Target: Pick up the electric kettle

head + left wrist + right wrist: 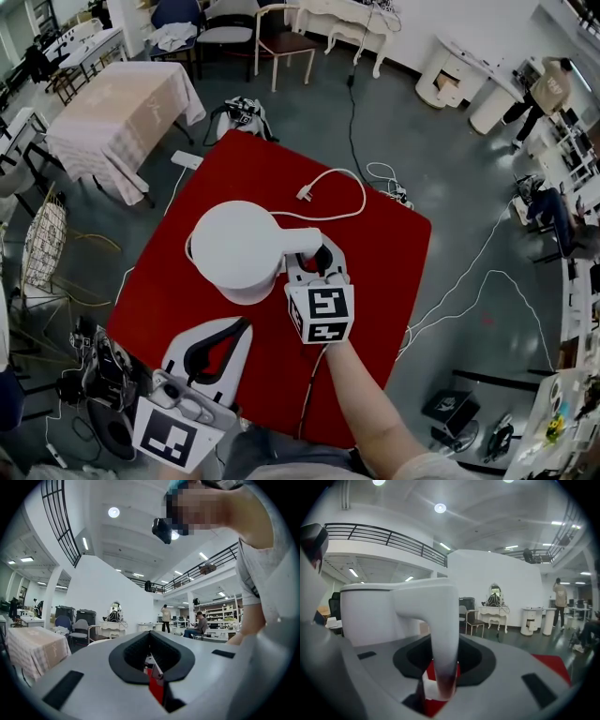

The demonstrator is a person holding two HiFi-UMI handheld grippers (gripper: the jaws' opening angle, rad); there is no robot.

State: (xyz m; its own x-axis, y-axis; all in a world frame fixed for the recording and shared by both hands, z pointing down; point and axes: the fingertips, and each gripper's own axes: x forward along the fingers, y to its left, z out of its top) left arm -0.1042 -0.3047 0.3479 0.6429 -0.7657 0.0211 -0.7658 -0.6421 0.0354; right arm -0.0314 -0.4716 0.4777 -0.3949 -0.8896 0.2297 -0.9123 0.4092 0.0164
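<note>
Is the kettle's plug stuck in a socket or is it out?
Out. The plug lies loose on the red table, at the end of the white cord curling back toward the electric kettle.

Red-topped table (pixel 375 253) mid-floor; cloth-draped table (pixel 117 108) off its far-left corner; between them, possibly a backpack (pixel 242 116); wooden chair (pixel 286 42) farther back.

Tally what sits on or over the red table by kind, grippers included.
Electric kettle: 1
White power cord: 1
Grippers: 2 (left gripper, right gripper closed on the kettle's handle)
Total: 4
</note>
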